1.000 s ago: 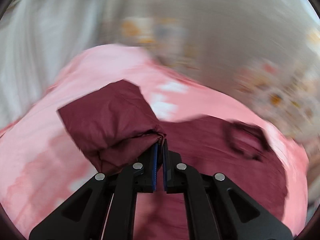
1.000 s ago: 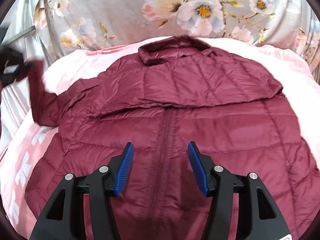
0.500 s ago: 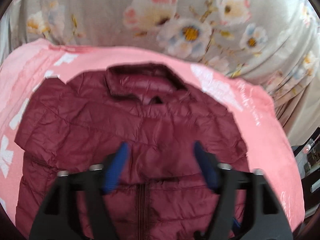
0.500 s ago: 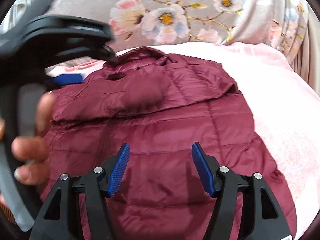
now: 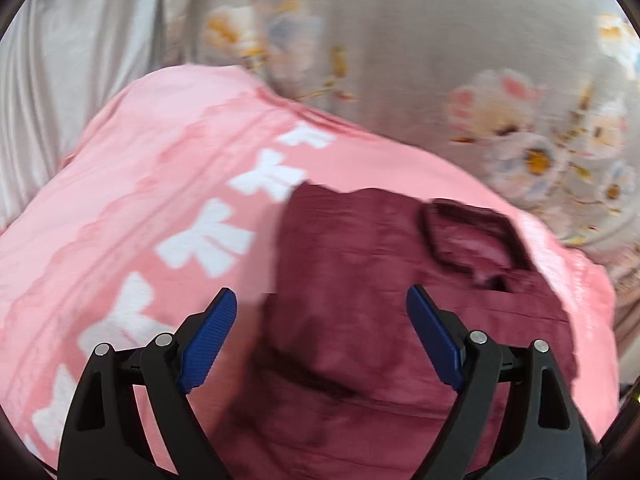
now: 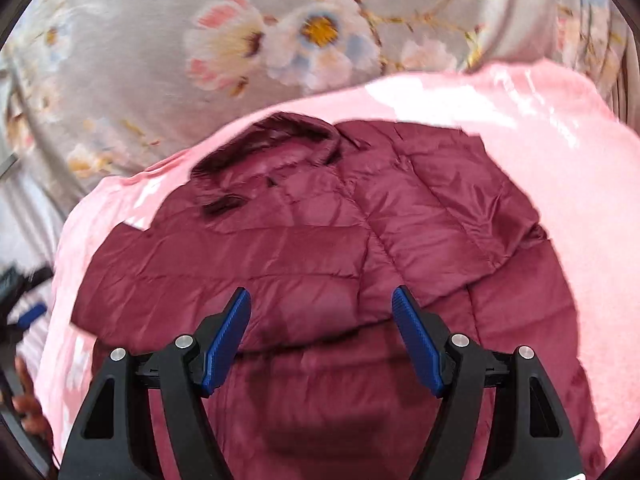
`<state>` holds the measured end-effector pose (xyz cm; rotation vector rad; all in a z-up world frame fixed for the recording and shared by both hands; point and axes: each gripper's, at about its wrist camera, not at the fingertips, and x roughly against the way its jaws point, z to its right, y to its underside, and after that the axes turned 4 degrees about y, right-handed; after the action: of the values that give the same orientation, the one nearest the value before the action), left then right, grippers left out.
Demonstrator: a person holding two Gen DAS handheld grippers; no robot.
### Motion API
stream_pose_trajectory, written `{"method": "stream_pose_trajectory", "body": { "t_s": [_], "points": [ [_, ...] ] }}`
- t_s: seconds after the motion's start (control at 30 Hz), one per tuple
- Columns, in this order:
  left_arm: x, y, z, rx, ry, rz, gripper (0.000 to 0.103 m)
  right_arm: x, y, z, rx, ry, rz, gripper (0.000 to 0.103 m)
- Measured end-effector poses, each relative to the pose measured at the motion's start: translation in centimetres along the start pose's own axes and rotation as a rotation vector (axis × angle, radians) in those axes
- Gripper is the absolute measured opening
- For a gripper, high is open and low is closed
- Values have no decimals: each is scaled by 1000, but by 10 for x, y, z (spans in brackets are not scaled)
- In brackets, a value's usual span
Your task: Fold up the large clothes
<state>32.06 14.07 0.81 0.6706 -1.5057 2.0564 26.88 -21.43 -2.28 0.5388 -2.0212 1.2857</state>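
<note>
A maroon quilted puffer jacket [image 6: 320, 264] lies front up on a pink blanket [image 6: 560, 184], collar [image 6: 276, 136] at the far end, both sleeves folded across its chest. It also shows in the left wrist view [image 5: 352, 280]. My left gripper [image 5: 322, 340] is open and empty, above the jacket's left edge. My right gripper [image 6: 322, 336] is open and empty, just above the jacket's middle. The left gripper also shows at the left edge of the right wrist view [image 6: 24, 308].
A grey floral bedsheet [image 6: 248, 40] lies behind the pink blanket. The blanket has white bow prints [image 5: 208, 240] on its left part. Bare pink blanket [image 5: 120, 200] lies left of the jacket.
My left gripper laid the left sleeve across the chest, let go, opened, and pulled back to the left. My right gripper stayed open over the jacket.
</note>
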Motion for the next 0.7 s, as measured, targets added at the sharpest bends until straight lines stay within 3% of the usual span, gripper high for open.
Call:
{"method": "stream_pose_trajectory", "body": {
  "t_s": [0.07,0.1,0.13,0.17,0.2,0.3,0.4,0.7],
  "points": [
    [-8,1,-10,23,-10,-19,84,-20,-2,4,-25,0,-55,69],
    [-11,2,-12,33,-9,-29,83,-30,-3,4,-24,-8,-88,61],
    [-16,3,-13,40,-5,-42,82,-37,-4,1,-4,-21,-113,28],
    [-17,5,-12,43,0,-48,82,-38,-5,-3,14,-24,-119,13],
    [-18,6,-13,42,5,-52,82,-33,-9,-6,27,-30,-102,8],
    [-21,4,-2,14,1,-40,82,9,-31,-10,66,-2,64,6],
    [-27,0,10,-3,-4,-30,82,39,-49,-2,83,58,172,5],
    [-69,17,37,-65,-67,-95,76,3,-39,37,102,186,105,5]
  ]
}}
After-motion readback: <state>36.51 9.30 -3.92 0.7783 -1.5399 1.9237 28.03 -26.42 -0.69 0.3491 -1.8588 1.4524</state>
